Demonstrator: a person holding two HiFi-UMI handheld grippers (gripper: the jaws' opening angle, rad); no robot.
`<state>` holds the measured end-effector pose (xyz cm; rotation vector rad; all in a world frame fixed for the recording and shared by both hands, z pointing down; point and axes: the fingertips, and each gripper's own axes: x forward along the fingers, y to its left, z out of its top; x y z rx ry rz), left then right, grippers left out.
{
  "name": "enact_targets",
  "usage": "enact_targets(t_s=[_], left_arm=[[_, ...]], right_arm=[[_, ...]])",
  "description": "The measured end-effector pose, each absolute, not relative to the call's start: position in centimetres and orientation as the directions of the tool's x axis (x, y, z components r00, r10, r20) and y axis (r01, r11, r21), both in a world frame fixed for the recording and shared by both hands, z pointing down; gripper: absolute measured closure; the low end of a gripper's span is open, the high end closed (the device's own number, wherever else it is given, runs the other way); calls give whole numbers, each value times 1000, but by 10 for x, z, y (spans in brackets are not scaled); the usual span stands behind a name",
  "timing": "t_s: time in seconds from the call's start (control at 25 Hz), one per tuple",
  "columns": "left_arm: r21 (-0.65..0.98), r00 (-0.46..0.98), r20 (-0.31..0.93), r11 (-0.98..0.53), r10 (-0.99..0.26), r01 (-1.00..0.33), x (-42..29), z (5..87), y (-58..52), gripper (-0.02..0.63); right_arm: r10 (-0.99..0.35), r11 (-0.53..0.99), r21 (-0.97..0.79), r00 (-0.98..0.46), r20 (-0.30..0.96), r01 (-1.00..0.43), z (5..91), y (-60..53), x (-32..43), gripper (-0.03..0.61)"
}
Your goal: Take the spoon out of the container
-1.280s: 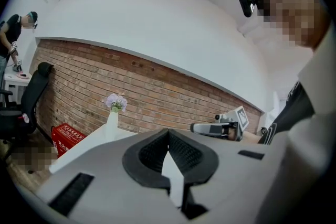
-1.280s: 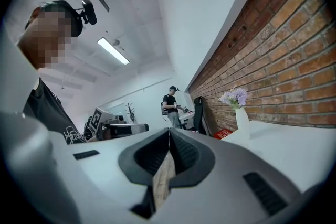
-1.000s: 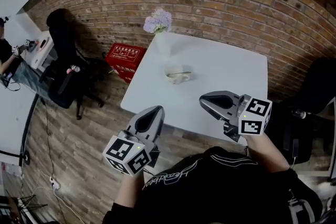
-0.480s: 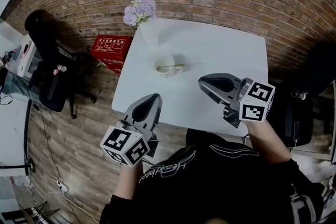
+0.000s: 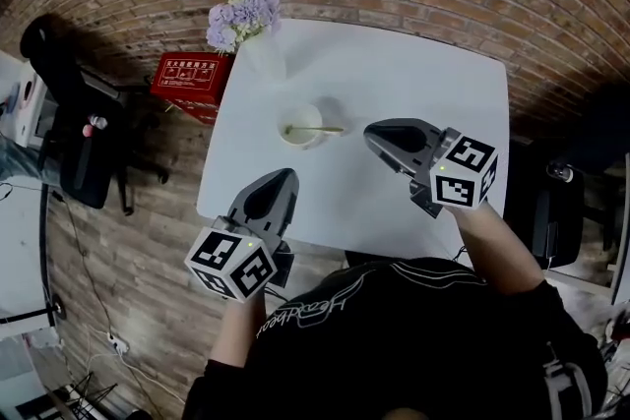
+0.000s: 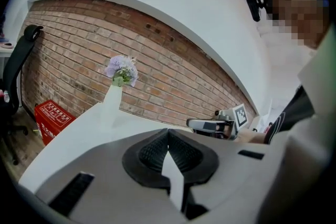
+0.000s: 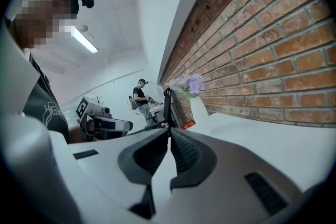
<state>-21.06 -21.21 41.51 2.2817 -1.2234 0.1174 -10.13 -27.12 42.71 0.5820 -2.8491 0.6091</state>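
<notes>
spoon point(image 5: 317, 129): we can't tell how deep it sits in the container point(image 5: 295, 142) | red crate point(image 5: 187, 74): we can't read its print

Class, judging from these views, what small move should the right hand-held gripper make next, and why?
Probably open its jaws and ease toward the spoon: the right hand-held gripper is shut, empty, and nearest the handle jutting from the container.

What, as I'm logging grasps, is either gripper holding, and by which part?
Nothing. The left gripper and the right gripper are both shut and empty; the spoon lies untouched in the cup.
</notes>
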Motion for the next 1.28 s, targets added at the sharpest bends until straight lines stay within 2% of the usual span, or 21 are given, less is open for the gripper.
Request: enact_targets(t_s=[0.24,0.32,0.6,1.08,1.28], left_arm=[[462,562,372,-377,-739,-803,-218,456,-233,611],[475,557,382,-361,-737,-803,-221,464,-238,611],[522,531,397,-292,-749,-802,-231,489,-249,611],[538,500,418,-237,-759,-809,-238,504,-242,611],[544,489,414,-221,-767,-809,-244,504,-240,609]], right_arm=[[-295,840,-377,-911,289,-391,466,-298,-115,571],[-272,844,-374,-909,316,-383,480,-302,-121,489],[-231,859,-345,-888,398,-379,524,-309,-142,477],[-216,854,-358,-883,416,-378,548,-312,-162,503],[-238,821,-397,-878,414,-410,553,-316,-163,552]])
